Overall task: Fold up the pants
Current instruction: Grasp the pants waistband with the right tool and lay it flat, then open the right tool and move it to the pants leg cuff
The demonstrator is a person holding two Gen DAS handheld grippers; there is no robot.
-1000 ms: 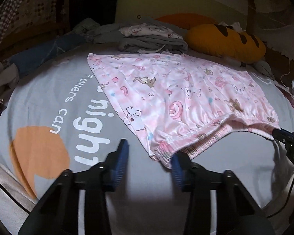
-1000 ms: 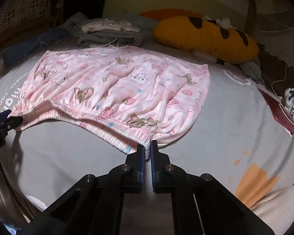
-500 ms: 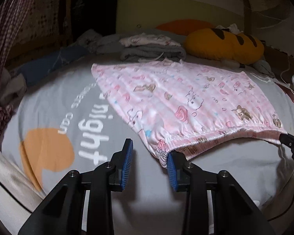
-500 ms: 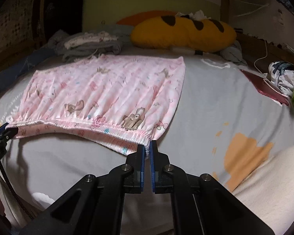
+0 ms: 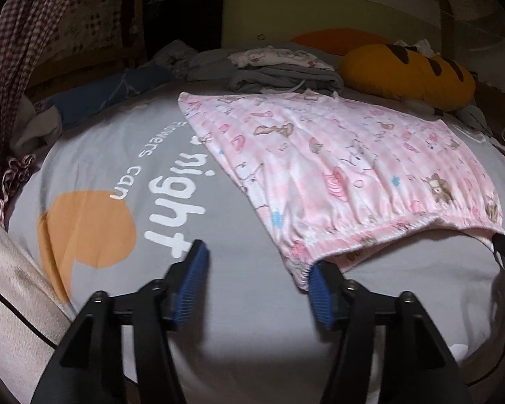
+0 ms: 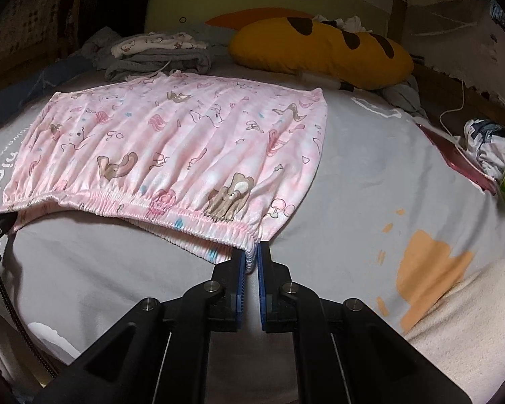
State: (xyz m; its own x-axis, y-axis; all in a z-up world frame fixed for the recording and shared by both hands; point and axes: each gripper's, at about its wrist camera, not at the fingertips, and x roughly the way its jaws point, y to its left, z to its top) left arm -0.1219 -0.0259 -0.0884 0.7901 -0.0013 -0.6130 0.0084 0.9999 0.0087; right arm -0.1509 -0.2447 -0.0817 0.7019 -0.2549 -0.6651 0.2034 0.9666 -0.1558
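Left wrist view: the grey bed [image 5: 219,353] carries the pink pants [image 5: 336,168], spread flatter than a second ago. The left tongs [image 5: 256,289] are opening, wider than before, waistband corner beside one pad. The right tongs [image 6: 250,262] stay clamped on the other waistband corner.

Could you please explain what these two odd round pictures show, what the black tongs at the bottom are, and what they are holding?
Each picture comes from a fisheye camera mounted on a handheld two-finger gripper; a person carries one in each hand. The black arms with blue pads are the fingers. Both views look across a grey printed bedsheet on which pink cartoon-print pants lie spread out. The right gripper pinches one corner of the elastic waistband. The left gripper is opening: one finger touches the other waistband corner, but nothing is clamped. Behind lie a pile of folded grey and white clothes and a yellow loaf-shaped cushion.
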